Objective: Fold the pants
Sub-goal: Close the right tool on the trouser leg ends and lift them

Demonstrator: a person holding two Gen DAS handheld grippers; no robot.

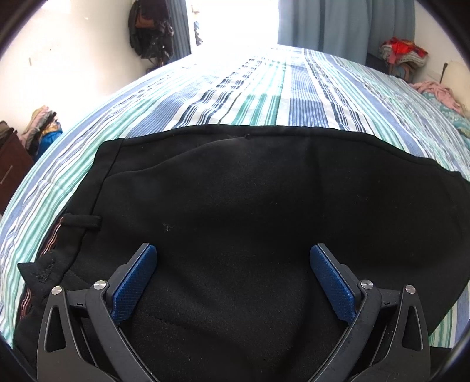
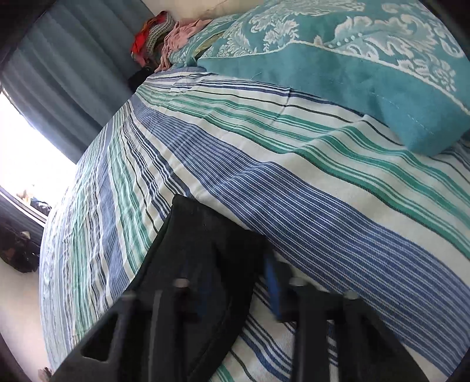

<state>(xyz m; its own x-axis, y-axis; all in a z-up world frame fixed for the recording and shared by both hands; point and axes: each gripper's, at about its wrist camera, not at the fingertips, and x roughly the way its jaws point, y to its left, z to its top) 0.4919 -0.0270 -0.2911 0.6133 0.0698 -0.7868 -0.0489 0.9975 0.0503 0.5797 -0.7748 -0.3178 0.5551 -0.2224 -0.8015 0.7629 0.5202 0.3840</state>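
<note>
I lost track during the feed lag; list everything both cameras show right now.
pants: one, black, flat on the bed, waistband at left
bedspread: one, blue, green and white stripes, covering the bed
pillow: one, teal with white pattern, at the head of the bed
pink cloth: one, crumpled beside the pillow
red clothes pile: one, beyond the bed's far corner
curtains: blue-grey, by the bright window
hanging bags: dark, on the wall
left tool: open, blue pads, over the pants
right tool: blurred, dark pants fabric between its fingers
</note>
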